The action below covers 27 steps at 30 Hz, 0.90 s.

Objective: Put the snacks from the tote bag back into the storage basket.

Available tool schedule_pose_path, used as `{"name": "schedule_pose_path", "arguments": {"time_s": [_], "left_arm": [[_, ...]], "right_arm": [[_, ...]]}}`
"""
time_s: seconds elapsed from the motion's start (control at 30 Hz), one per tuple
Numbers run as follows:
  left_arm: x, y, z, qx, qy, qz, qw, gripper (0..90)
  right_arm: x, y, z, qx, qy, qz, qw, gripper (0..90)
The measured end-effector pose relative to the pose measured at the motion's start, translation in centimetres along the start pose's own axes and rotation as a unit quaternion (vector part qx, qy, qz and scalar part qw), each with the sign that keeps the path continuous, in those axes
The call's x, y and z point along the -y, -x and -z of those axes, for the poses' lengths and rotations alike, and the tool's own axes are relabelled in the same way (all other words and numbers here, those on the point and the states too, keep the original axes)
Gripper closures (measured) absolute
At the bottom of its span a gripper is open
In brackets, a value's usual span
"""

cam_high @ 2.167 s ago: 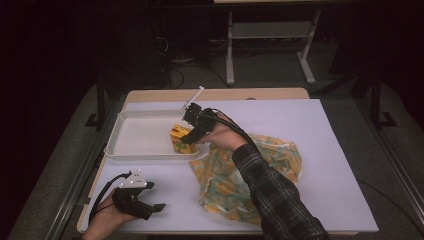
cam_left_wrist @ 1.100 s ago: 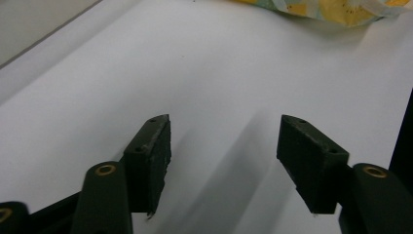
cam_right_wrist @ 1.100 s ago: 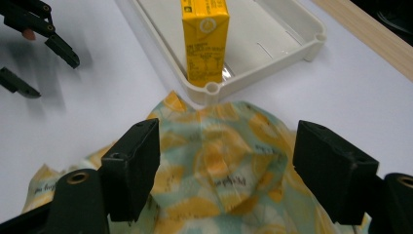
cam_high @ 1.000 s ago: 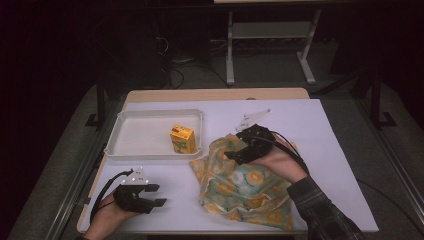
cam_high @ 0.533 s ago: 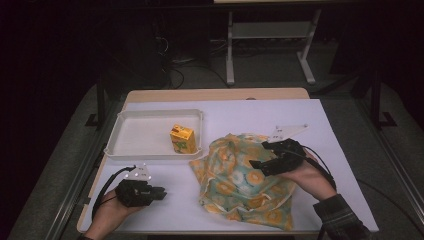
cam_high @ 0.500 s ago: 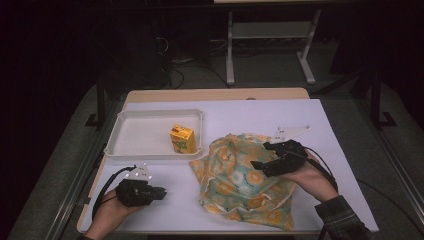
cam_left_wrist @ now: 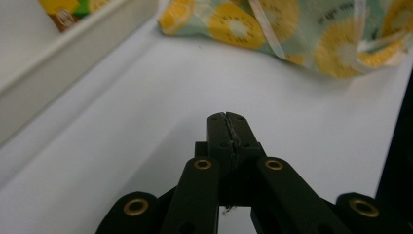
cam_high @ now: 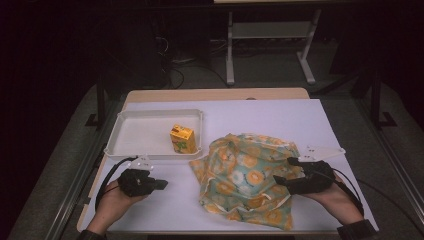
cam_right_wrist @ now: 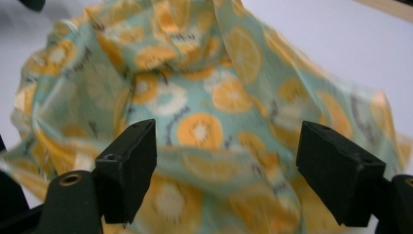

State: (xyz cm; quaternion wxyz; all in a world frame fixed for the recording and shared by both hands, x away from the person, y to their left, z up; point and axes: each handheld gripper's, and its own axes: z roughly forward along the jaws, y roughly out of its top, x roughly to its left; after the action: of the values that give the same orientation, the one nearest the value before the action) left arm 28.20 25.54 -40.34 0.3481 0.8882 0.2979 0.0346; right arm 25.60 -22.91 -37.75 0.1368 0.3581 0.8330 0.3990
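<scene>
Cloth [cam_high: 245, 177] is the thing in hand here: a crumpled fruit-print bag or wrap in teal and orange, heaped on the near right half of the surface [cam_high: 280, 117], its longer spread running from the tray side toward the near edge. Of the two tools, the right tool [cam_high: 292, 172] is by far the nearer. It lies at the heap's right flank, pointing leftward into it, and in the right gripper view the folds sit just ahead of and between its fingertips [cam_right_wrist: 129, 168], which stand wide apart with nothing pressed in them; those jaws have just been opening a little further. So the cloth lies straight ahead along that tool's line, and I judge that a short push forward and a close would catch a fold.

The left tool [cam_high: 159, 184] rests low over bare paper on the near left, well apart from the cloth's left edge, which shows across the top of the left gripper view [cam_left_wrist: 292, 34]. Its jaws have just been closing and now meet, empty.

The surface itself is a white sheet over a pale wooden top. A shallow white tray [cam_high: 131, 135] sits at the far left with a small yellow carton [cam_high: 182, 138] upright in its right end, near the cloth's far corner.

Beyond, the room is dark: grey floor, cables, and the legs of a pale metal stand [cam_high: 270, 47].
</scene>
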Motion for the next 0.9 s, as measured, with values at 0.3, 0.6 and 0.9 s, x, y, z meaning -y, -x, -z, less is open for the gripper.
{"name": "schedule_pose_path", "arguments": {"time_s": [0.3, 0.6, 0.9], "left_arm": [[-2.1, -2.9, 0.1, -0.025, 0.016, 0.021, 0.9993, 89.6], [-4.2, -6.0, -0.7, -0.064, 0.031, 0.027, 0.9971, 89.6], [-5.3, -8.4, -2.8, -0.084, 0.033, 0.039, 0.9952, 89.6]], "right_arm": [[3.5, 1.1, 1.6, 0.031, -0.013, -0.034, 0.9988, 20.4], [6.1, 2.0, 2.3, 0.047, -0.03, -0.052, 0.9971, 19.3], [6.2, 2.1, 2.0, 0.046, -0.035, -0.054, 0.9969, 18.7]]}}
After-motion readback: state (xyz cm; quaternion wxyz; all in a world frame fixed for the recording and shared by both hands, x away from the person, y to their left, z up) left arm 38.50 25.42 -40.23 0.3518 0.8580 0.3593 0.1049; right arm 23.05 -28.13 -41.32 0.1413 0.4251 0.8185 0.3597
